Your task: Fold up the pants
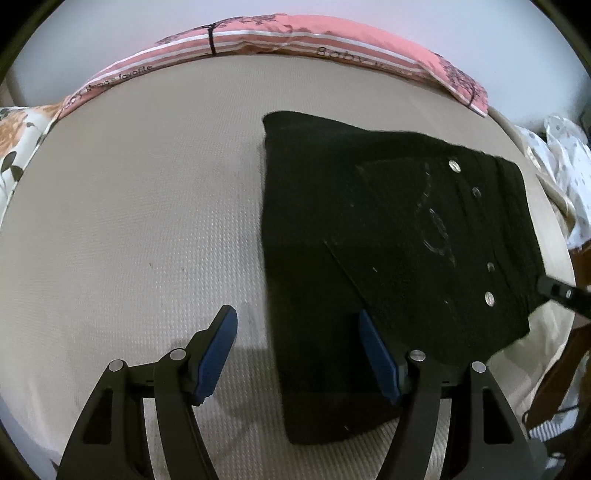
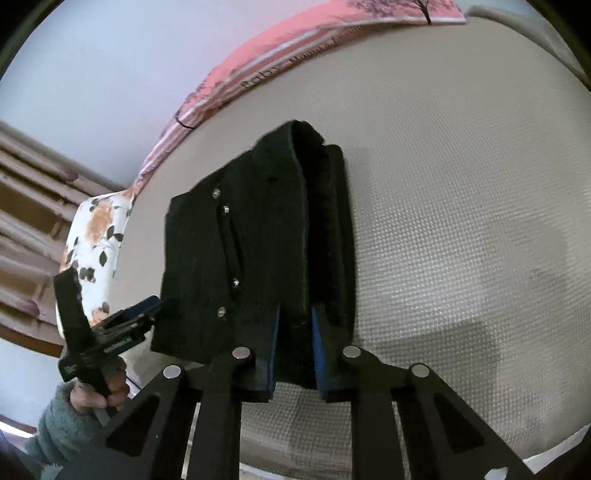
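Note:
The black pants [image 1: 388, 236] lie folded into a thick rectangle on the beige mattress [image 1: 140, 206], waistband with silver buttons toward the right. My left gripper [image 1: 297, 328] is open at the near left corner of the stack, its right finger over the cloth, its left finger over bare mattress. In the right wrist view my right gripper [image 2: 295, 326] is shut on a raised fold of the pants [image 2: 236, 240] at the waistband end. My left gripper [image 2: 147, 308] shows there, held in a hand at the stack's far corner.
A pink striped pillow [image 1: 280, 35] runs along the far edge of the mattress. A floral white cloth [image 1: 14, 136] lies at the left end, dotted white bedding [image 1: 565, 173] at the right. The mattress [image 2: 461, 221] spreads beige around the stack.

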The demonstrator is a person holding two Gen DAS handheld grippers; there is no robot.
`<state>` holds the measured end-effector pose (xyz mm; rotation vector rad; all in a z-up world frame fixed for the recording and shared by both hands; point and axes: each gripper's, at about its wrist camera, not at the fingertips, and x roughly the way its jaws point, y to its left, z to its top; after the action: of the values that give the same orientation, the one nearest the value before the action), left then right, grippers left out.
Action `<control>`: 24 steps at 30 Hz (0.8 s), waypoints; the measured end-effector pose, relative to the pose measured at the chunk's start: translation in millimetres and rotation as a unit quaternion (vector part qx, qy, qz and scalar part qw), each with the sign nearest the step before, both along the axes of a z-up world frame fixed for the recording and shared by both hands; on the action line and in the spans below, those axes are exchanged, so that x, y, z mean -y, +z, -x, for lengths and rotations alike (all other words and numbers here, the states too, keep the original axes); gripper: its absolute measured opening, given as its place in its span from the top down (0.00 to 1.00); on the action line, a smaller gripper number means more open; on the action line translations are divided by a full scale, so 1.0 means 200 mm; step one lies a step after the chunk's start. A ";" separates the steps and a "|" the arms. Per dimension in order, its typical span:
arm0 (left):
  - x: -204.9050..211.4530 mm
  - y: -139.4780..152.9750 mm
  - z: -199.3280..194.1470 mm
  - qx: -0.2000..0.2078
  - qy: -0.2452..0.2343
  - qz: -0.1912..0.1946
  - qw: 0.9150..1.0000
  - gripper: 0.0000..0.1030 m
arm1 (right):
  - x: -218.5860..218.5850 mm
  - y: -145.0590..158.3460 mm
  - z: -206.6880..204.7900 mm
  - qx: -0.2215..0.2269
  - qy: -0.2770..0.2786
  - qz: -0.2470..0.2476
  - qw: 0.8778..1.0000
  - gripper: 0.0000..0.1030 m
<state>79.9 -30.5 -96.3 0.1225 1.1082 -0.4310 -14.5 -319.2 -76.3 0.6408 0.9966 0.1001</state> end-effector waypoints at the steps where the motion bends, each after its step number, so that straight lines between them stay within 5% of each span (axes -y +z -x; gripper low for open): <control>1: 0.00 0.01 0.02 0.002 -0.002 0.000 1.000 0.33 | 0.01 0.01 0.01 0.004 0.000 -0.001 1.000 0.89; 9: 0.00 -0.05 0.09 0.003 -0.015 -0.015 1.000 0.33 | -0.02 -0.11 0.05 -0.031 0.001 0.009 0.999 0.90; 24: 0.02 -0.03 0.10 0.016 -0.007 -0.035 0.999 0.32 | 0.00 -0.10 0.02 -0.045 -0.005 0.000 0.999 0.86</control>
<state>59.7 -35.0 -101.8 0.1975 1.0925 -0.4009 -18.5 -318.8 -97.2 0.6551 1.0809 0.0635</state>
